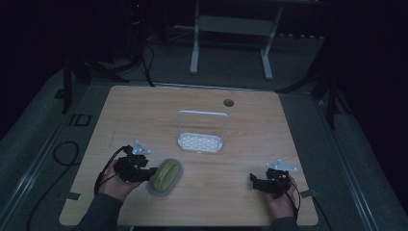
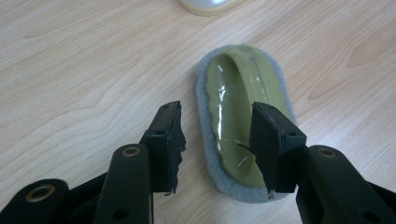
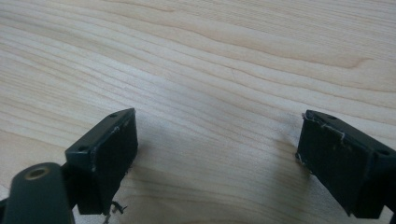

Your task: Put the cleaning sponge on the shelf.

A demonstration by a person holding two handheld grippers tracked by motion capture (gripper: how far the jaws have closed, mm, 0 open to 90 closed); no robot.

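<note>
A green scrub pad with a grey foam base [image 1: 165,176] lies flat on the wooden table [image 1: 250,125], near the front left. My left gripper [image 1: 152,173] is at its left end, open. In the left gripper view the pad [image 2: 238,88] runs away from me; one jaw stands on the bare wood clear of the foam edge, the other sits over the glossy green top, left gripper [image 2: 217,114]. My right gripper [image 1: 253,181] rests near the front right, right gripper [image 3: 217,128] open wide over bare wood with nothing between its jaws.
A white perforated tray with a tall wire handle [image 1: 200,142] stands at the table's middle, just beyond the pad; its rim [image 2: 205,5] peeks in at the top of the left gripper view. A round cable hole [image 1: 228,102] sits near the far edge. The room beyond is dark.
</note>
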